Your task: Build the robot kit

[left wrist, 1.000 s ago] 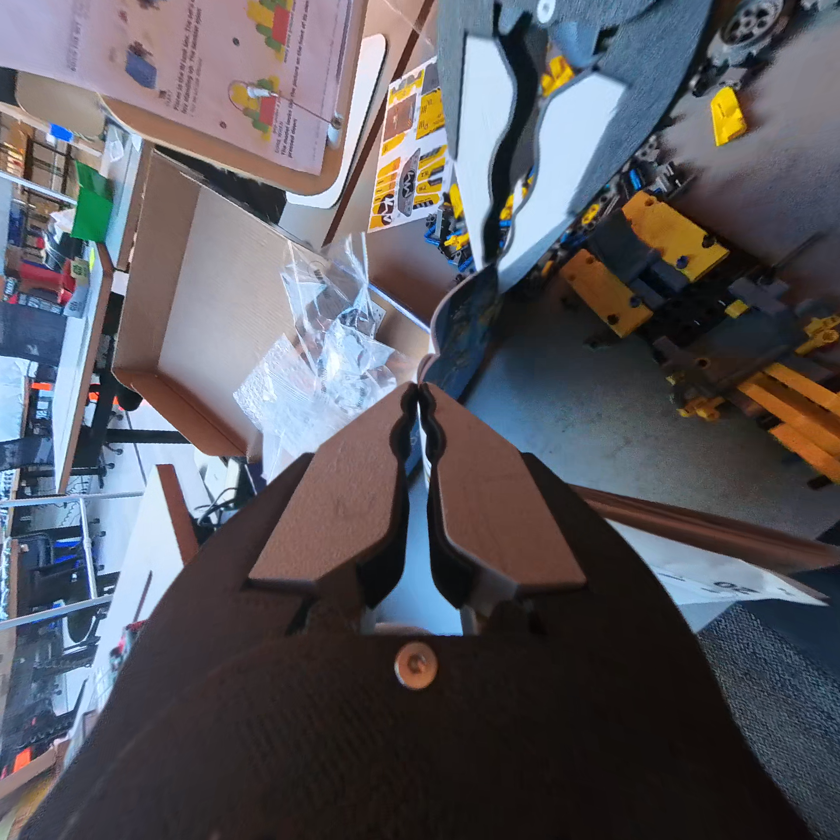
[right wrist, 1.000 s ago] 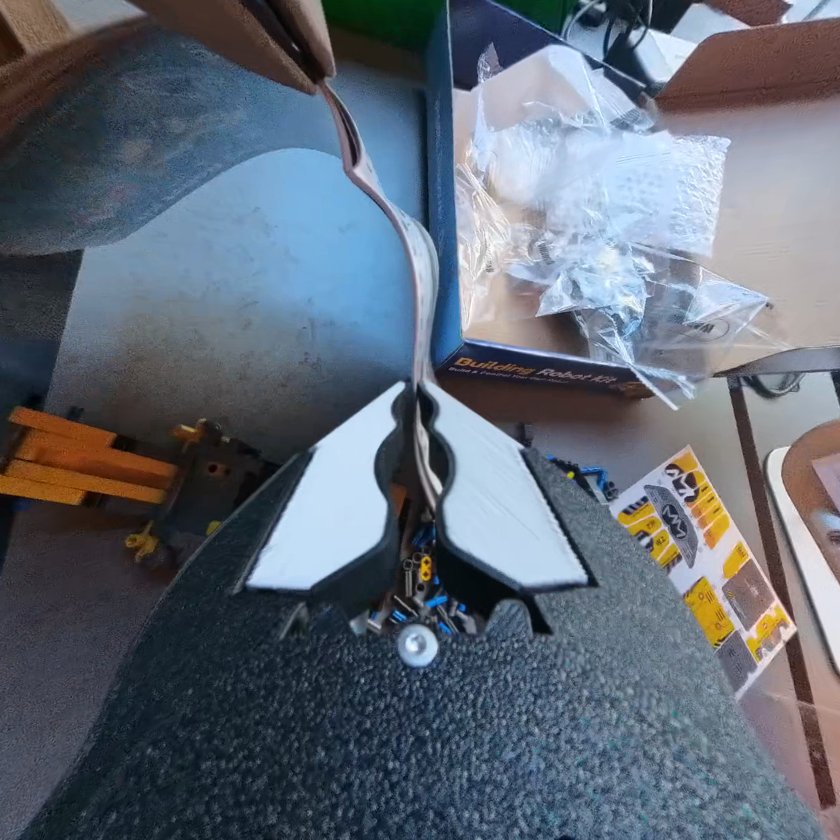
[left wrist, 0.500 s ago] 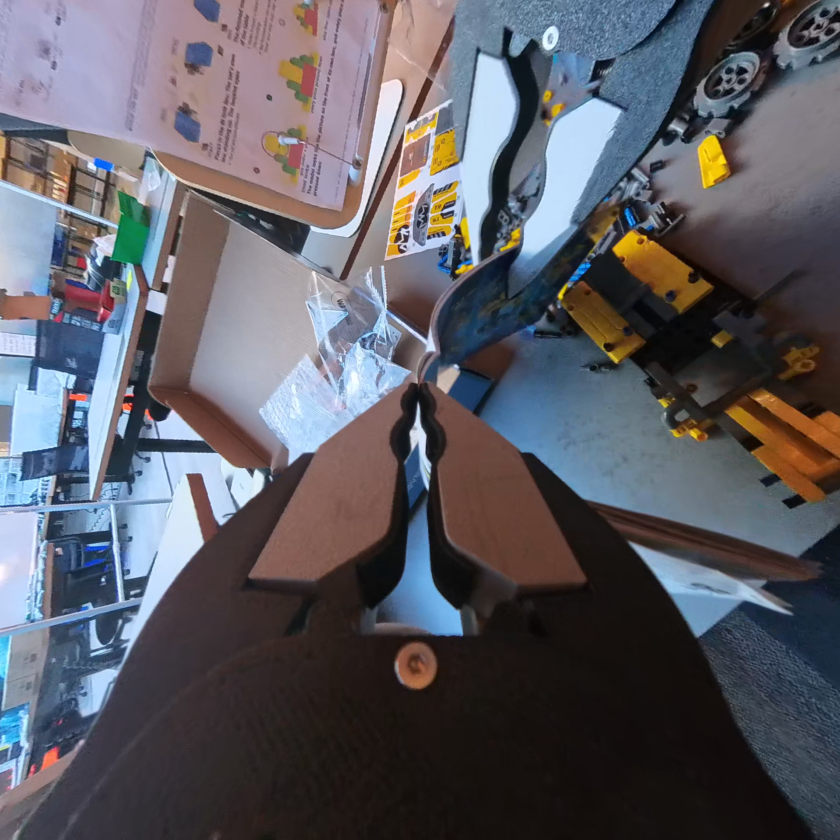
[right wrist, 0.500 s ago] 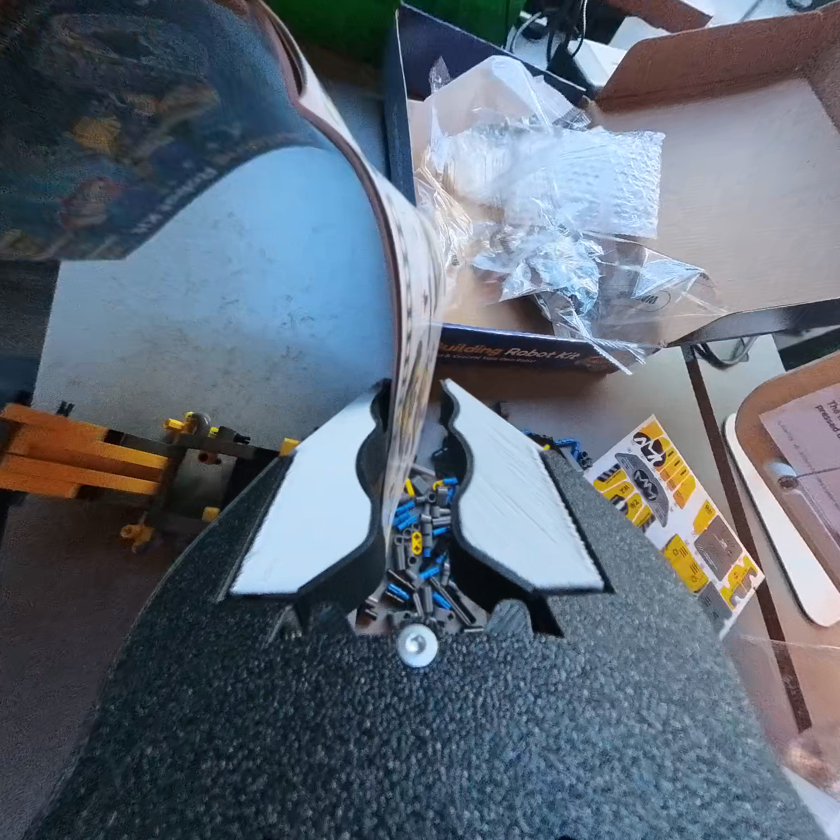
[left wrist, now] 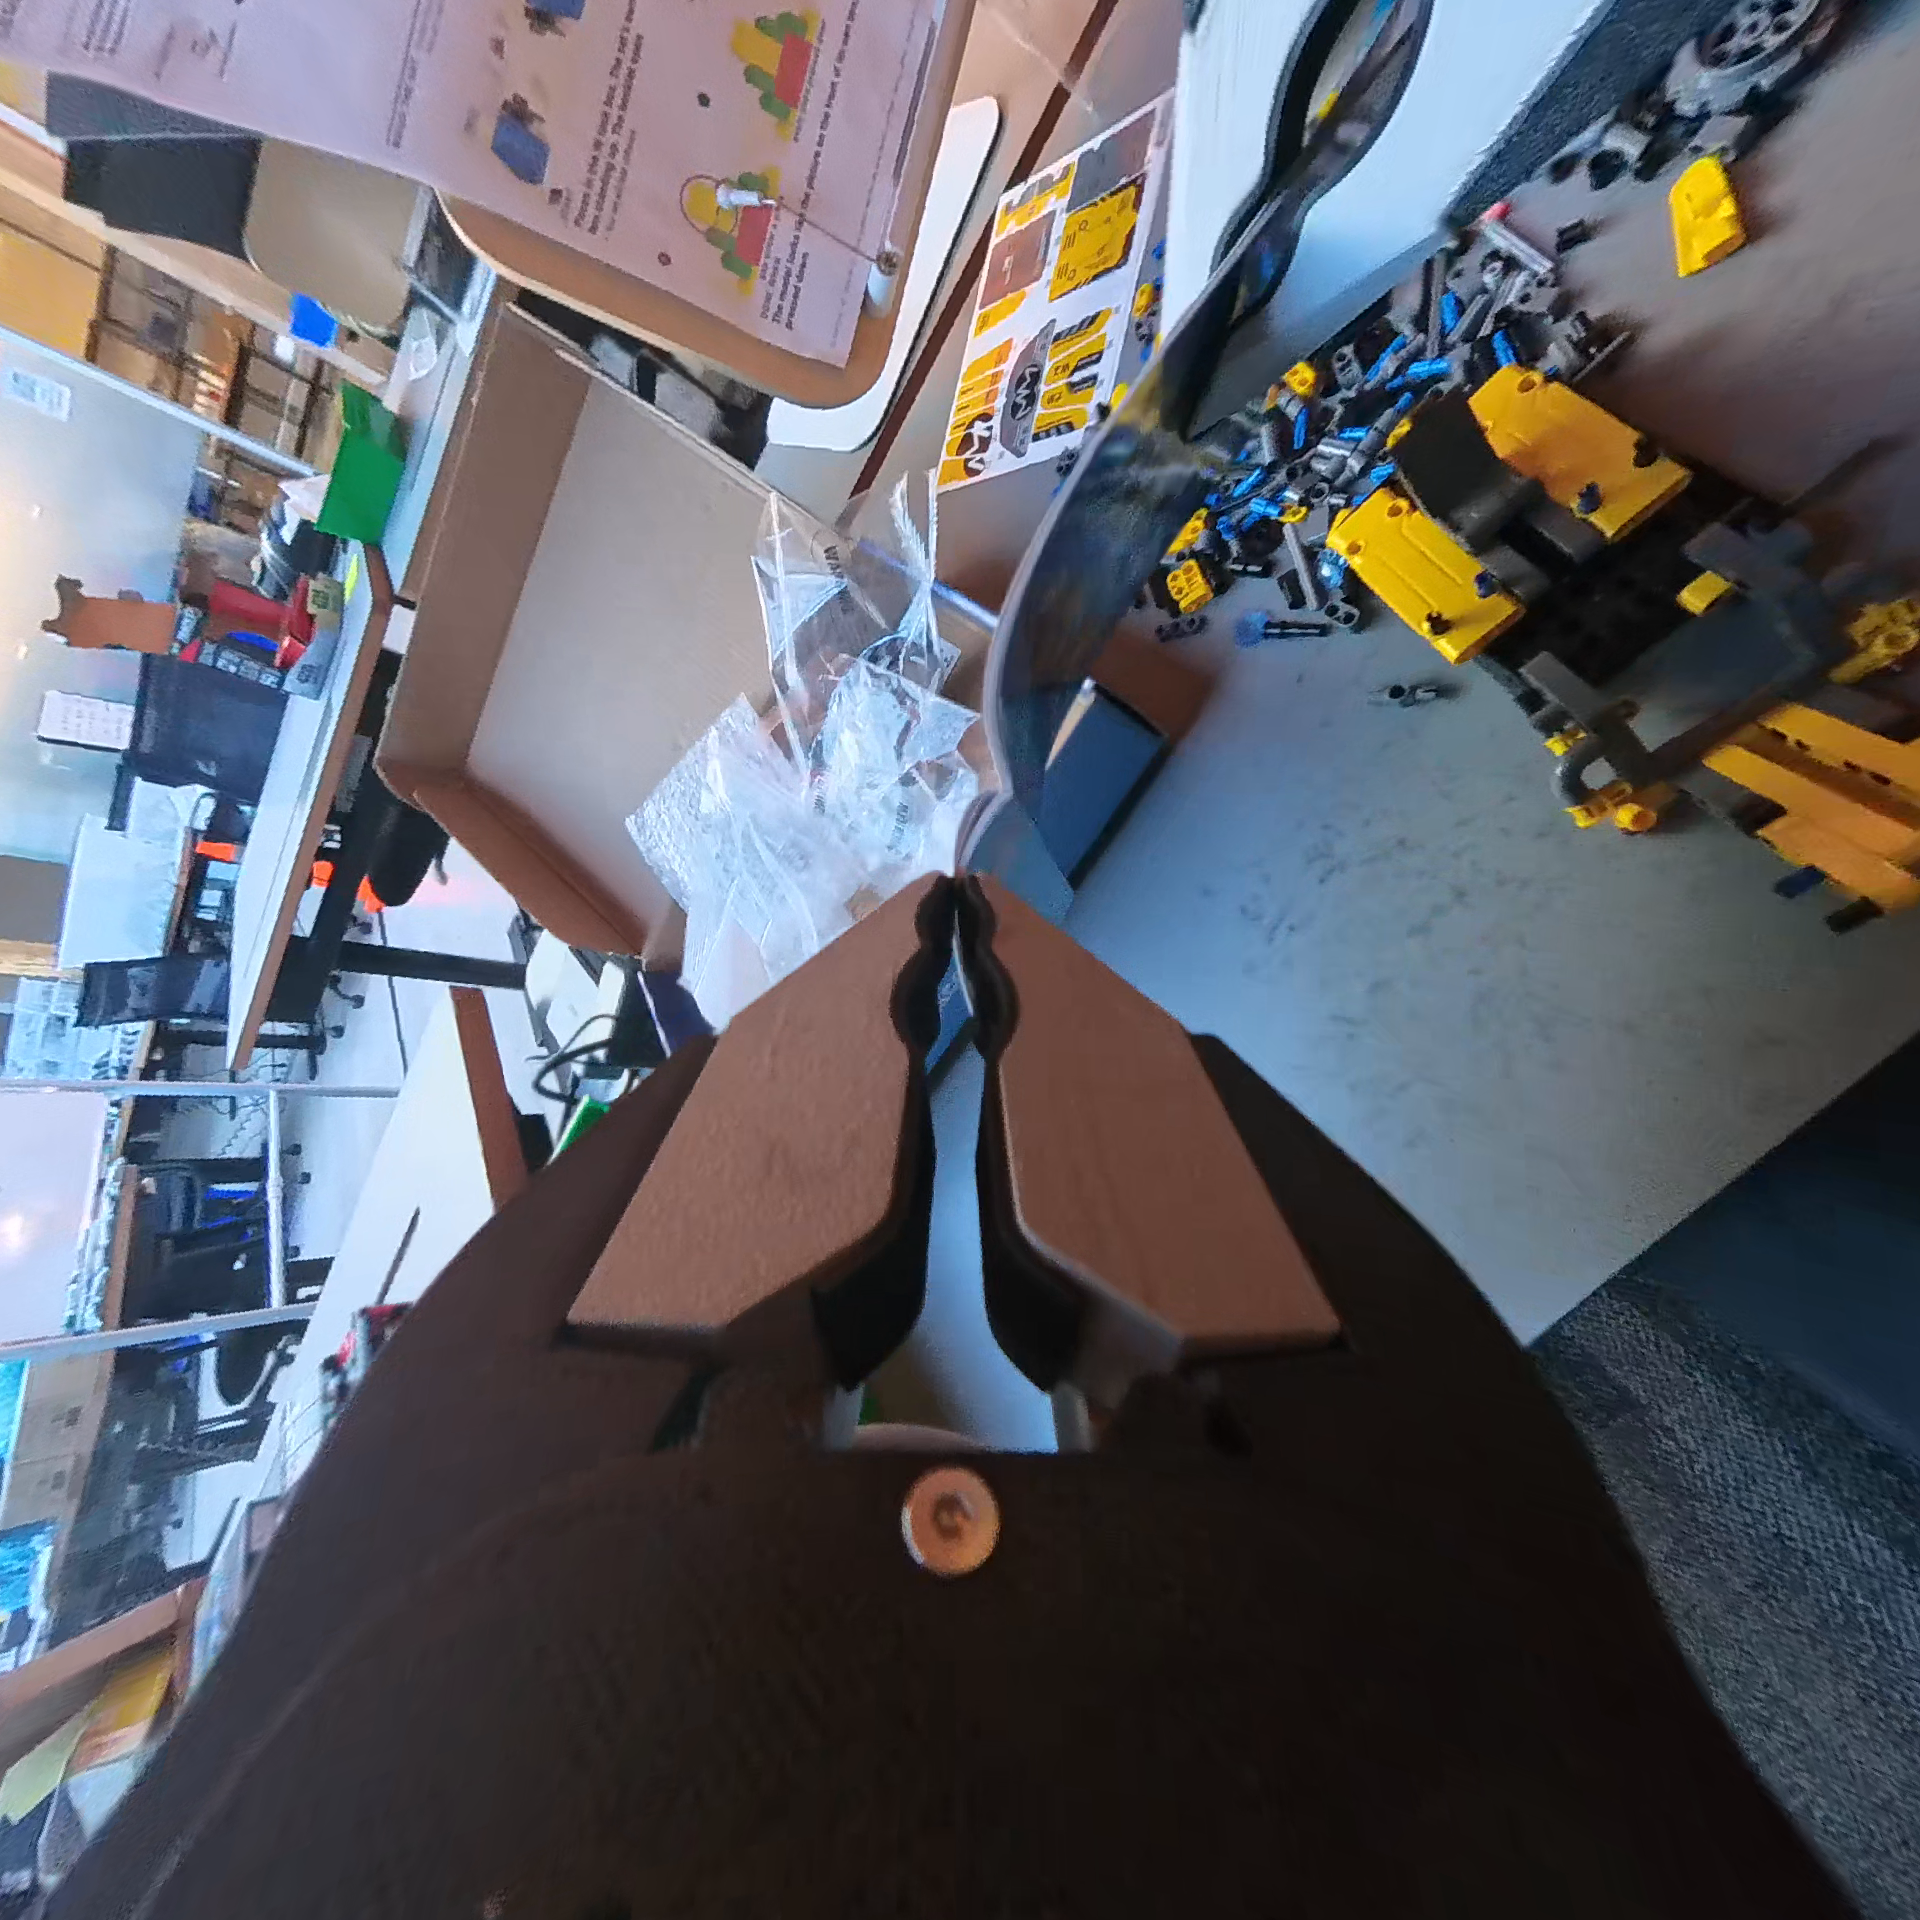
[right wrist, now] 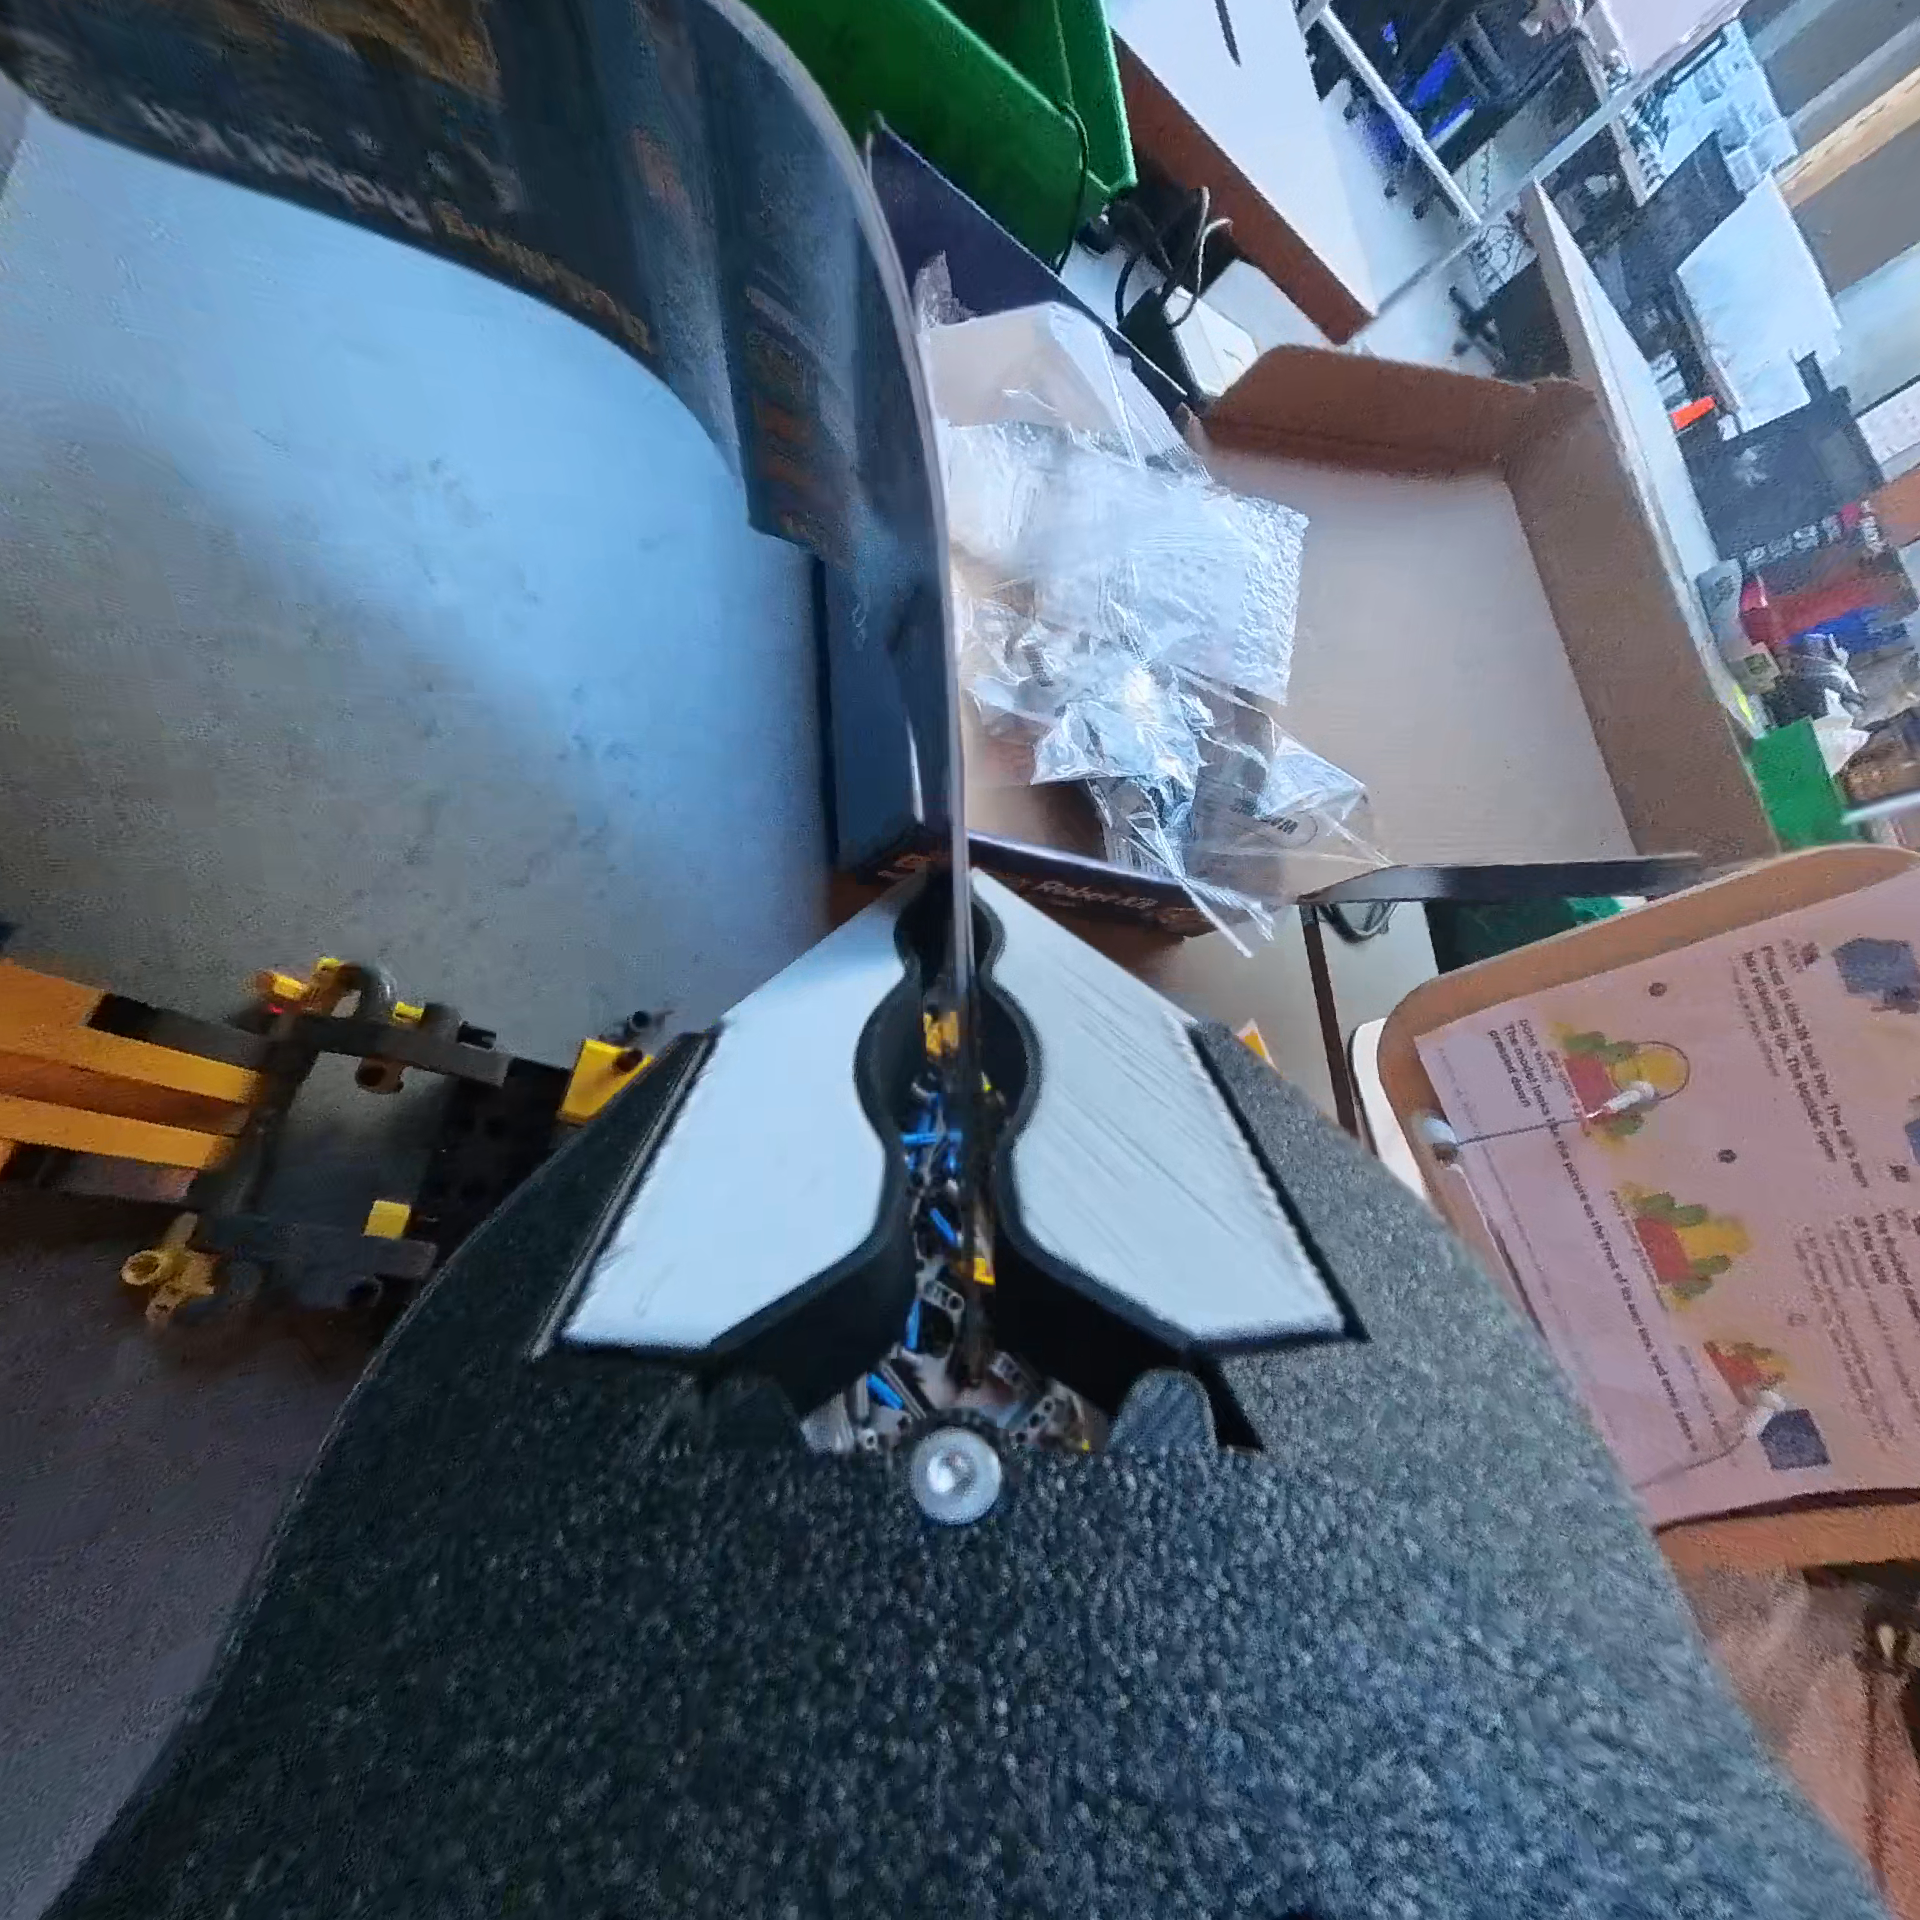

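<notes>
A dark blue booklet (left wrist: 1081,582) with a glossy cover hangs bent in an arc between both grippers. My left gripper (left wrist: 961,896) is shut on one edge of it, above the grey mat (left wrist: 1403,987). My right gripper (right wrist: 954,906) is shut on the opposite edge, and the booklet (right wrist: 810,312) rises edge-on from its tips and curls over to the left. The right gripper also shows at the top of the left wrist view (left wrist: 1320,125), above a pile of small blue and grey pieces (left wrist: 1382,353). The left gripper is out of the right wrist view.
A yellow and black brick-built vehicle (left wrist: 1538,540) (right wrist: 208,1091) lies on the mat. An open box of clear plastic bags (left wrist: 831,748) (right wrist: 1122,644) stands beyond the booklet. A yellow sticker sheet (left wrist: 1049,312) and a clipboard with a printed sheet (left wrist: 665,125) (right wrist: 1683,1195) lie farther off. Some 15 cm of space lies between my two pairs of fingers.
The right jaws opened around the booklet's edge half a second ago and are shut on it again. The grippers have moved apart and the booklet now stands taller and straighter.
</notes>
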`<state>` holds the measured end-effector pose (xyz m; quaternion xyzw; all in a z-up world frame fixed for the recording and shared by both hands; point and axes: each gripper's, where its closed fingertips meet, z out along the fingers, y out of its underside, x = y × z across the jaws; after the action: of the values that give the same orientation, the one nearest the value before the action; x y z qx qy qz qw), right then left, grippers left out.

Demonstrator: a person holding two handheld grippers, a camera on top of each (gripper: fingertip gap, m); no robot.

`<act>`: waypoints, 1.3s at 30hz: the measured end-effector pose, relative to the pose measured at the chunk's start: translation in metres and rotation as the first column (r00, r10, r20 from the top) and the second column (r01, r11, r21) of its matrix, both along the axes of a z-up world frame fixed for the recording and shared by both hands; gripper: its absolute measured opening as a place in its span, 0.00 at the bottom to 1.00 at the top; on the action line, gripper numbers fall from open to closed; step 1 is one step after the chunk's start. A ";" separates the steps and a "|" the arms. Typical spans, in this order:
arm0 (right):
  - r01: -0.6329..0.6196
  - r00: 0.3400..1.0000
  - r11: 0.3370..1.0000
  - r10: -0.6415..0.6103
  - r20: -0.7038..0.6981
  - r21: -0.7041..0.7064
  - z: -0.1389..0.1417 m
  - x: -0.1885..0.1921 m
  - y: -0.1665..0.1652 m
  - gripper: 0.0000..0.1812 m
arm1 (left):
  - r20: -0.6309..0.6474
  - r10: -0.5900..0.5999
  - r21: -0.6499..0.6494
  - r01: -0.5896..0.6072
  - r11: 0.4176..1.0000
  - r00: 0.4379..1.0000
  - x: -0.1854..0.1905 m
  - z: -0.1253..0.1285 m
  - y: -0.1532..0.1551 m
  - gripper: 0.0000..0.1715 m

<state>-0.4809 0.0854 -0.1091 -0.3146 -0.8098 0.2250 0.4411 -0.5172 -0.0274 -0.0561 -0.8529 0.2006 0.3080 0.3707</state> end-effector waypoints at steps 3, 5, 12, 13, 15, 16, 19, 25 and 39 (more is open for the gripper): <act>-0.001 1.000 0.999 0.001 -0.001 -0.035 0.002 -0.006 -0.008 0.01 | -0.044 0.005 0.005 -0.005 1.000 0.999 -0.005 0.007 0.000 0.00; -0.012 1.000 0.999 0.010 -0.029 -0.051 0.006 -0.008 -0.016 0.01 | -0.097 0.005 0.008 -0.004 1.000 0.995 -0.006 0.017 -0.003 0.00; -0.116 0.988 0.993 0.119 -0.102 0.038 0.006 -0.026 -0.069 0.01 | -0.229 -0.020 -0.067 0.004 0.998 0.973 -0.040 0.015 -0.050 0.00; -0.128 0.985 0.991 0.133 -0.106 0.048 0.006 -0.031 -0.076 0.01 | -0.230 -0.016 -0.073 -0.001 0.997 0.973 -0.049 0.011 -0.059 0.00; -0.168 0.981 0.985 0.171 -0.093 0.035 0.002 -0.041 -0.092 0.01 | -0.220 -0.023 -0.076 0.006 0.997 0.975 -0.061 0.001 -0.074 0.00; -0.197 0.976 0.980 0.200 -0.085 0.035 -0.001 -0.045 -0.100 0.01 | -0.234 -0.036 -0.081 0.018 0.997 0.972 -0.065 -0.004 -0.080 0.00; -0.305 0.952 0.951 0.306 -0.020 0.051 -0.028 -0.050 -0.123 0.01 | -0.272 -0.089 -0.125 0.056 0.991 0.958 -0.076 -0.030 -0.098 0.00; -0.292 0.905 0.928 0.346 0.247 -0.230 -0.091 -0.044 -0.139 0.09 | -0.108 -0.183 -0.173 0.163 0.971 0.977 -0.074 -0.092 -0.119 0.00; -0.171 0.935 0.915 0.267 0.233 -0.365 -0.055 0.002 -0.088 0.29 | 0.187 -0.129 -0.301 0.182 0.936 0.974 -0.033 -0.179 -0.124 0.29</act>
<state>-0.4793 -0.0027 -0.1639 -0.3206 -0.8431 0.3627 0.2342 -0.5506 -0.1513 -0.2349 -0.9050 0.2834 0.1703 0.2676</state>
